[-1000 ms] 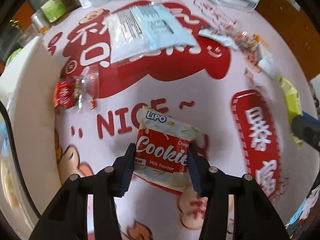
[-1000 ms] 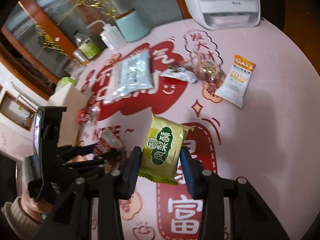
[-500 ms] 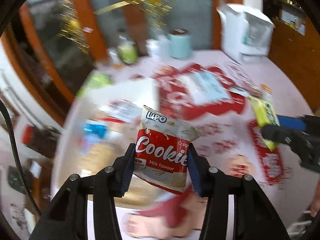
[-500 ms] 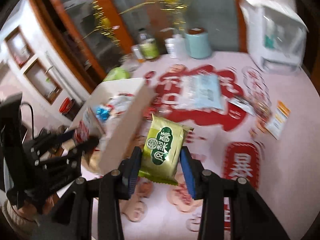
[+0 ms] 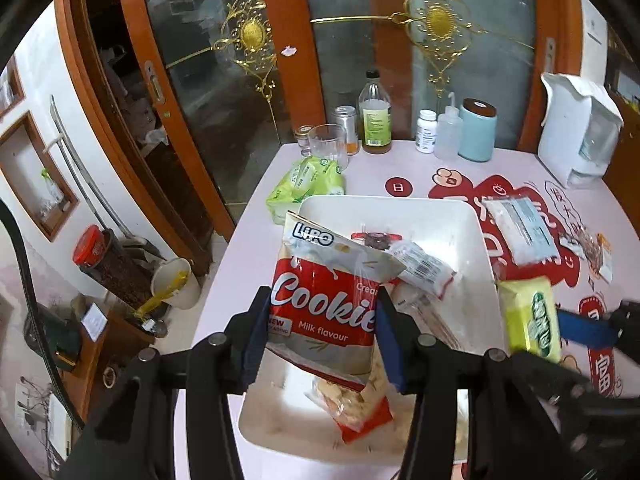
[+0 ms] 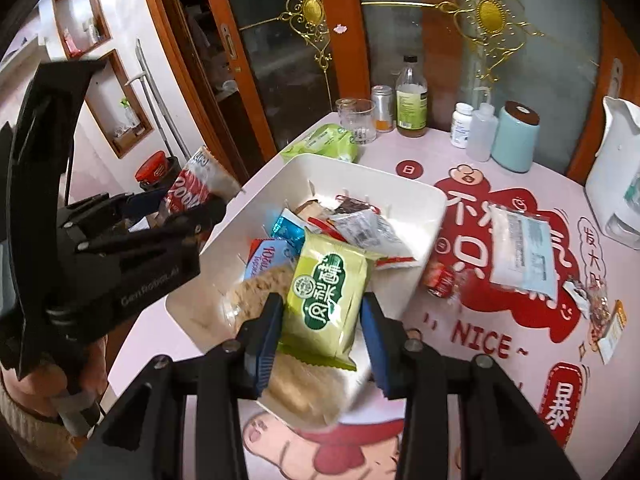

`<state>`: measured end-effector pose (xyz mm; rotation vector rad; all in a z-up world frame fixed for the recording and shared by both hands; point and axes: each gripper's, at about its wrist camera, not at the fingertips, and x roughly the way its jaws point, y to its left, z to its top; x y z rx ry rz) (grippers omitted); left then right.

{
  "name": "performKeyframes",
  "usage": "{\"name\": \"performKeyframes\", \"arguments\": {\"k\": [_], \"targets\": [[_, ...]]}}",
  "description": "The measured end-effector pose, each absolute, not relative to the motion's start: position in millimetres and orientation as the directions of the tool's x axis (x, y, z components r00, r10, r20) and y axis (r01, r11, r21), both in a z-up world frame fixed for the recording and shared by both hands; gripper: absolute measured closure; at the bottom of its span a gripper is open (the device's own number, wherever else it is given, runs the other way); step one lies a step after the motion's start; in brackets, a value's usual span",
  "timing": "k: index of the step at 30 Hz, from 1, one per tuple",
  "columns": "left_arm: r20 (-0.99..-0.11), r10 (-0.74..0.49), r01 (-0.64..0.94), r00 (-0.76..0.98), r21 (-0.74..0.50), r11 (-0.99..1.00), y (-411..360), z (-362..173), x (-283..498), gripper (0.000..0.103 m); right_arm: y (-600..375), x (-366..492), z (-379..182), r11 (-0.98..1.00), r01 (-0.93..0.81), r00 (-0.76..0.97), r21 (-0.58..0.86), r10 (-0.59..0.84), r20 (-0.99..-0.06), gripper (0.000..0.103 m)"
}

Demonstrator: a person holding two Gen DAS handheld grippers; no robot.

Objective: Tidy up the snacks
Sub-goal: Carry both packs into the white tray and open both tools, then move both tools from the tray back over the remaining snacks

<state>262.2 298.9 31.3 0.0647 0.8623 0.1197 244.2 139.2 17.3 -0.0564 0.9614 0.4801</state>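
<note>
Left gripper [image 5: 320, 336] clamped a glossy red-and-white cookie packet [image 5: 326, 300]; right gripper [image 6: 322, 340] clamped a crinkly green pastry packet [image 6: 326, 298]; beneath both, a white rectangular plastic bin [image 6: 420, 196] held wrapped snacks.

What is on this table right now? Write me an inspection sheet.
Surface: pink table with red cartoon print.
Job's things: white bin part full of snacks; blue-white packet and red candy lie outside it.
Clutter: bottles, drinking glass, teal canister, white water dispenser.
Grippers: left hand-held gripper clamps a cookie packet; right hand-held gripper clamps a green pastry packet; both over the bin.
Cables: black cord at left edge.
Surroundings: glass doors with gold trim.
</note>
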Motion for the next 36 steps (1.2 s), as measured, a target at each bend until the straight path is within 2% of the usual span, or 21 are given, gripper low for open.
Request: {"name": "performKeyframes", "arguments": {"k": [3,4,6,7,8,22,27,36], "targets": [[-0.765,0.096,-0.071,0.637,0.065,0.995,302.9,25.2,275.0,0.055,146.8,250.6,14.9,0.905,-0.395,0.479,0.157,0.349,-0.805,0.063],[-0.768,0.091,-0.07,0.634,0.061,0.996,301.9,22.4,277.4,0.051,149.0,250.7,14.0,0.907,-0.391,0.477,0.158,0.346,-0.808,0.062],[-0.779,0.07,-0.054,0.623,0.047,0.997,298.7,17.1,280.1,0.027,148.0,255.9,6.9,0.909,-0.38,0.451,0.172,0.344,-0.824,0.061],[-0.782,0.063,-0.05,0.62,0.04,0.998,297.6,14.7,279.6,0.009,148.2,256.6,3.8,0.911,-0.373,0.439,0.175,0.34,-0.832,0.061],[-0.78,0.059,-0.049,0.623,0.036,0.998,296.7,13.6,278.2,0.005,148.4,256.6,1.1,0.915,-0.364,0.432,0.174,0.331,-0.839,0.061],[-0.816,-0.038,0.069,0.576,0.002,0.998,274.3,-23.6,267.7,0.005,119.7,216.4,-14.1,0.951,-0.233,0.42,0.202,0.286,-0.862,0.061],[-0.804,-0.044,0.093,0.592,0.014,0.996,268.0,-19.6,264.9,0.005,104.1,214.8,-13.0,0.946,-0.191,0.435,0.26,0.32,-0.842,0.061],[-0.787,-0.036,0.076,0.616,0.014,0.997,273.8,-3.3,246.1,0.005,105.9,222.3,-5.8,0.936,-0.236,0.446,0.261,0.343,-0.827,0.061]]}}
